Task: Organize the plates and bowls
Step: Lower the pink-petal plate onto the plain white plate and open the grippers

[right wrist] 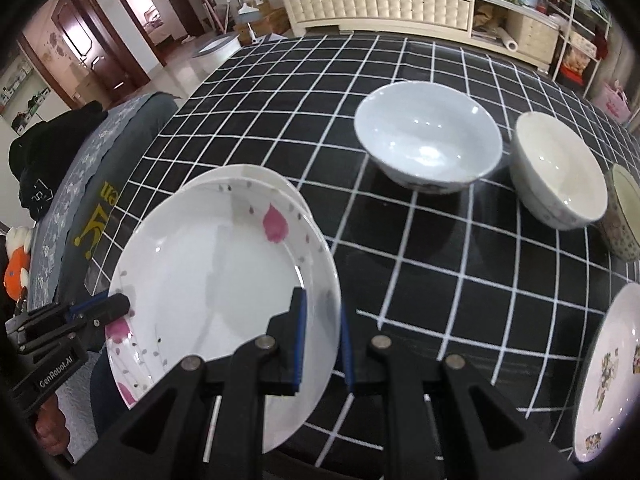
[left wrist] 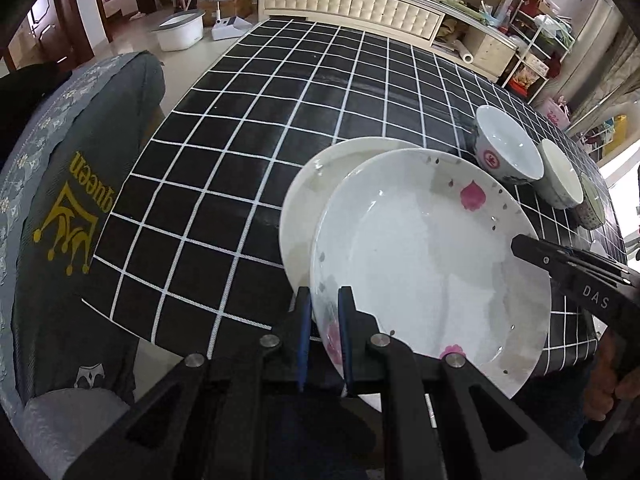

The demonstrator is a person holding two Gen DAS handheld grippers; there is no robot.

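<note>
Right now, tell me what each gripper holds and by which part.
Both hold the pink-flowered plate by its rim: left gripper on the near left edge, right gripper on the opposite edge, above a plain white plate.

Glossy glazed plate (left wrist: 432,264) (ceramic-looking) over a faintly shiny checked tablecloth (left wrist: 248,152).

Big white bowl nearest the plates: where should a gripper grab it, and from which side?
Take the big white bowl by its rim, one finger inside and one outside. It stands upright and open, so the thin lip is the only part narrow enough to pinch. Come from the near side, over bare tablecloth; the cream bowl crowds its right.
</note>
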